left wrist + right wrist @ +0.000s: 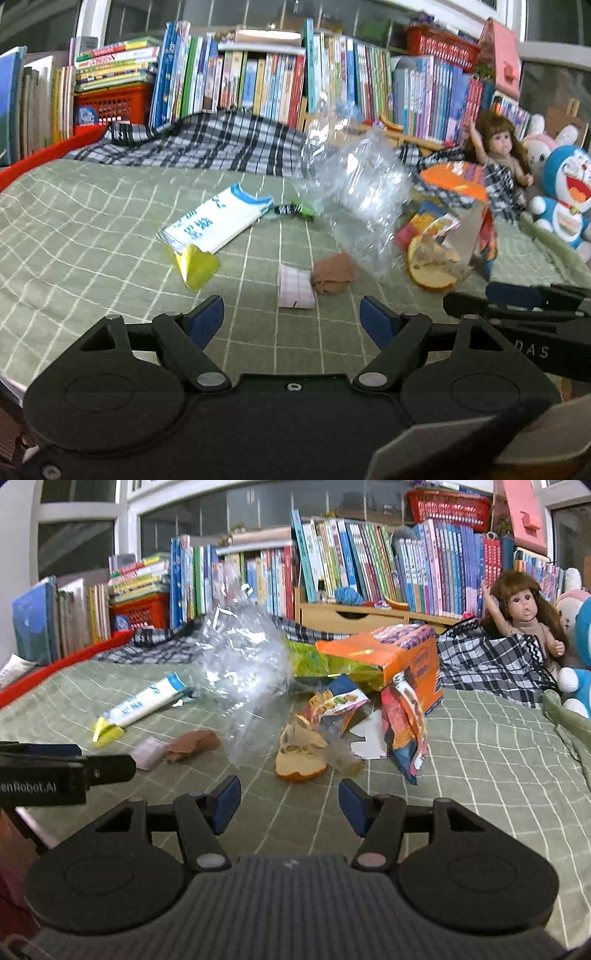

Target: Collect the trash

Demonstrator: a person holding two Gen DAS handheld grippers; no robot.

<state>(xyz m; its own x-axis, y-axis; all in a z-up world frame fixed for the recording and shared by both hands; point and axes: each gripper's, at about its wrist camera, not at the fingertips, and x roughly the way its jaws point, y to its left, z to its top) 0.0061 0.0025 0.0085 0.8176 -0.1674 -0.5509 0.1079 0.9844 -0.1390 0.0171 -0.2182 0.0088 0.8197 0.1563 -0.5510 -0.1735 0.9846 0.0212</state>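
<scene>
The trash lies in a loose cluster on the green checked bed cover [110, 229], and the crumpled clear plastic bottle [247, 679] makes a handy landmark at its centre. Left of the bottle sits the white-and-blue wrapper [218, 221] with a yellow torn end; in front of it lie a small pink checked paper [295, 291] and a brown crumpled scrap [334, 273]; to its right are the orange peel [299, 764], torn snack packets [340, 701] and an orange carton [402, 657] tipped open. The scatter looks like litter dropped where it fell, all within easy reach of the near edge, while the doll [524, 616] and the books [369, 561] behind the bottle are presumably to stay. The left gripper [291, 317] hovers nearest the pink paper and brown scrap, its jaws spread wide with nothing between them. The right gripper [290, 801] is side by side with it, aimed at the orange peel, likewise wide apart and empty. Both point forward and slant down toward the cover, probably ready for a first pick.
</scene>
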